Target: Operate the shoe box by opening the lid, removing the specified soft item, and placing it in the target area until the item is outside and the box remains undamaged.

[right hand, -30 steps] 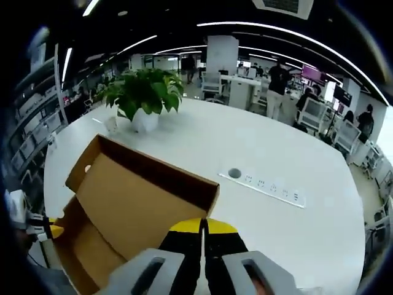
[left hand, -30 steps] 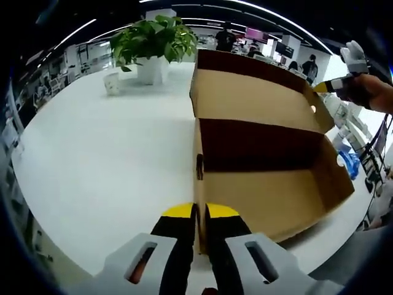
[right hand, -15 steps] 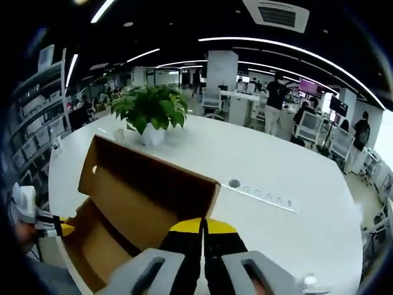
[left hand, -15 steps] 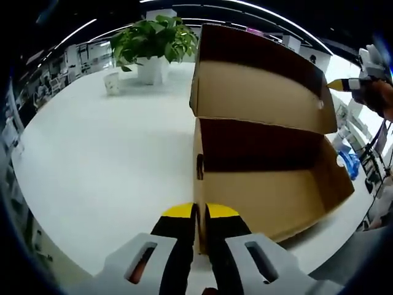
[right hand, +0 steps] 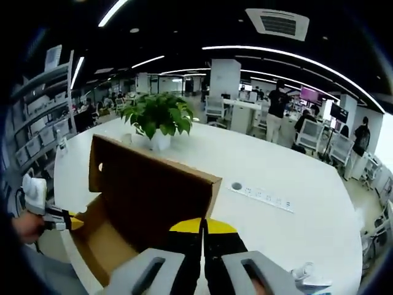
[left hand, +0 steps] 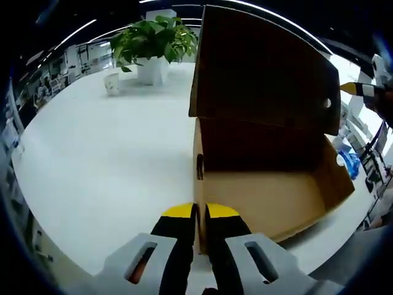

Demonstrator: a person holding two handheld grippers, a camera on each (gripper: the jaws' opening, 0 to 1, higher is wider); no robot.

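An open brown cardboard shoe box stands on the white table. My left gripper is shut on the top edge of its near end wall. The lid stands almost upright on its hinge, and its inner face is in shadow. My right gripper is shut on the lid's free edge and appears at the far right in the left gripper view. The left gripper appears at the far left of the right gripper view. The box floor that I can see is bare cardboard.
A potted green plant and a small white cup stand at the table's far side. A power strip is set into the tabletop beyond the lid. People and desks fill the office behind. The table edge runs close under the box.
The lid has swung from leaning back to nearly upright over the box, carried by the right gripper, which has risen. The left gripper and the box have stayed put.
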